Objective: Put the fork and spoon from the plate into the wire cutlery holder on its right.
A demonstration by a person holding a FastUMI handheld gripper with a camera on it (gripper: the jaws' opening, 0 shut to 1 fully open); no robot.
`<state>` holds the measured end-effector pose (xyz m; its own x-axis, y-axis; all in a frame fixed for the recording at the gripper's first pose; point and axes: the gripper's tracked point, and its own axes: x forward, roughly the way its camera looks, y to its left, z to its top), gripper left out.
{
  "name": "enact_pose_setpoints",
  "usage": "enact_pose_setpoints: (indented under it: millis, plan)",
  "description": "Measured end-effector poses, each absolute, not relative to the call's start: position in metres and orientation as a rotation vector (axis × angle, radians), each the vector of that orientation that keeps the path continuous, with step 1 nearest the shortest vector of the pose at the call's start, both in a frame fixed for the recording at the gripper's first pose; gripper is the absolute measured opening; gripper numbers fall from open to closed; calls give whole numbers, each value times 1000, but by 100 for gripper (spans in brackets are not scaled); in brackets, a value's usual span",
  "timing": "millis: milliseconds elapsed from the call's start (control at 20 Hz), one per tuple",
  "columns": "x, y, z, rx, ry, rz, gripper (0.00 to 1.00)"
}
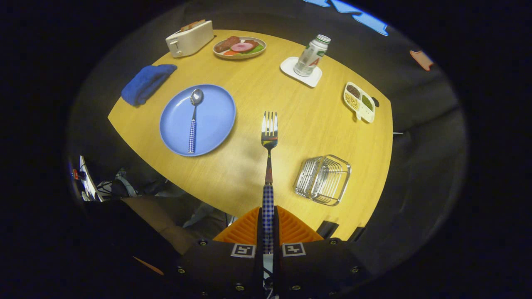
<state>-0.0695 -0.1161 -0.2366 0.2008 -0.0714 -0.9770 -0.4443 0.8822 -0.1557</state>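
Your jaws [268,226] pinch the checked handle of the fork [269,137], which sticks out ahead, tines high above the counter [316,124]. Fork: lifted off the blue plate [216,120], not yet delivered. The wire cutlery holder [323,179] sits empty, right of the fork. The spoon [193,118] lies on the plate, untouched. Judgement: under halfway.

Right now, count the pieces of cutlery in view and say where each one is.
2. The fork is clamped by its handle between the fingers of the hand-held gripper, tines pointing ahead over the table. The spoon lies on the blue plate.
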Motion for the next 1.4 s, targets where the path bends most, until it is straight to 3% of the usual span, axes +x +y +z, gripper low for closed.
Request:
enact_pose_setpoints:
  millis: [600,1400]
  plan:
    - [-96,-222,-213,-605,1575,150,9]
    - [-40,-231,-262,-815,1831,283,9]
